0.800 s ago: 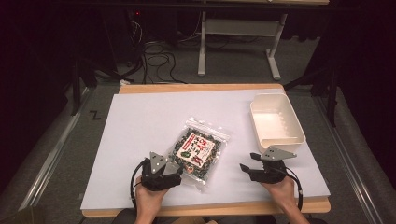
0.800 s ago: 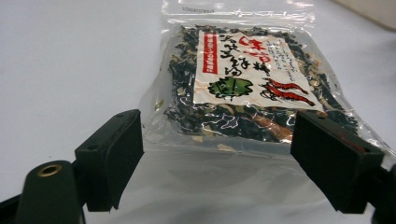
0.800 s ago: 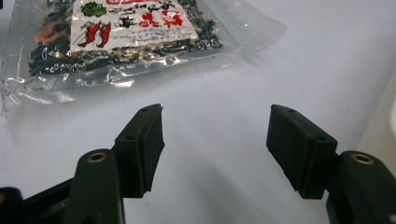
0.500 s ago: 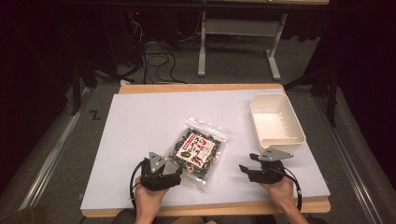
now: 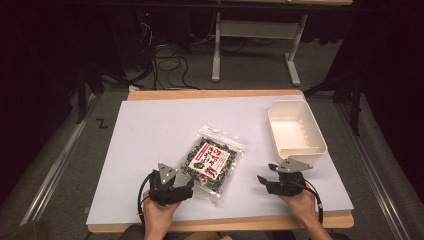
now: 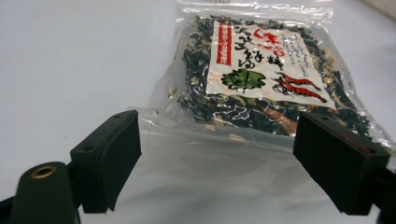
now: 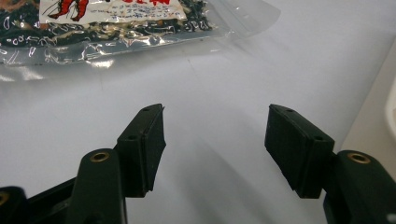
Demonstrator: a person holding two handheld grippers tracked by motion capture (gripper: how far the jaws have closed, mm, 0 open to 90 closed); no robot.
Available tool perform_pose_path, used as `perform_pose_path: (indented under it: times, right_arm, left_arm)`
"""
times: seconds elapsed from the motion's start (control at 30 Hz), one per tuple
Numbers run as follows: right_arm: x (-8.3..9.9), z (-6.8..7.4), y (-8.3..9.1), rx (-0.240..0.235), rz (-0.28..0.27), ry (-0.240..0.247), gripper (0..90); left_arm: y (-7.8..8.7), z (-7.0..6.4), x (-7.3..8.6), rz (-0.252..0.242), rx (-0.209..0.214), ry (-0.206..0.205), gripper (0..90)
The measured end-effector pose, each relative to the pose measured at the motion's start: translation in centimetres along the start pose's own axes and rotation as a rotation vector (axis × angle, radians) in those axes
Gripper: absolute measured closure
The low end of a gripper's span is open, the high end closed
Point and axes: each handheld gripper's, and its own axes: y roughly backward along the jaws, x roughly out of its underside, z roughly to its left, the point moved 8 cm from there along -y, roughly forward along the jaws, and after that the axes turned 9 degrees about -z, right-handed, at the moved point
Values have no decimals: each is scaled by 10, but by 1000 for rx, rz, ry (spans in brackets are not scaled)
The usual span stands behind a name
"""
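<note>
The clear plastic packet of dried seaweed lay mid-bench, its empty near edge between the left gripper's parted jaws. Closing squarely on that flat film would grip best. The high view added the cream plastic tub beyond the right gripper, also spread, near nothing.

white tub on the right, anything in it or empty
Empty: the high view looks straight into the white tub and shows only its bare pale floor and walls.

The packet's label print is too stylized to read.
</note>
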Motion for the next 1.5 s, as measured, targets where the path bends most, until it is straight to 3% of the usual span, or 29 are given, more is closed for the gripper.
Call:
perform_pose_path:
  times: [0.13, 0.2, 0.23, 0.33, 0.53, 0.6, 0.7, 0.93, 1.33, 1.5]
  right_arm:
    - [-4, 0, -1, -2, -8, -10, 380]
    - [-5, 1, -4, -19, 12, -10, 403]
    - [-5, 2, -7, -29, 47, -8, 395]
    - [-7, 4, -10, -50, 50, -38, 384]
    - [-9, -2, -11, -28, 82, -62, 327]
    - [-10, -2, -12, -39, 105, -56, 330]
    - [-14, -1, -13, -70, 94, -74, 338]
    - [-30, -4, -22, -70, 95, -83, 350]
    - [-72, -13, -38, -36, 108, -25, 333]
    - [-83, -20, -56, -27, 119, -40, 359]
  left_arm:
    - [-2, 2, 2, 21, -6, -6, 159]
    - [-4, 4, 2, 26, -12, 3, 161]
    - [-6, 6, 2, 28, -10, 5, 162]
    - [-9, 6, 4, 45, -6, 2, 160]
    - [-12, 8, 3, 55, 8, 12, 161]
    - [-13, 8, 4, 69, 3, 5, 163]
    - [-14, 10, 5, 75, -10, -1, 166]
    - [-21, 12, 9, 109, -24, -10, 180]
    - [-29, 18, 12, 150, -47, -38, 193]
    - [-31, 19, 12, 153, -48, -43, 192]
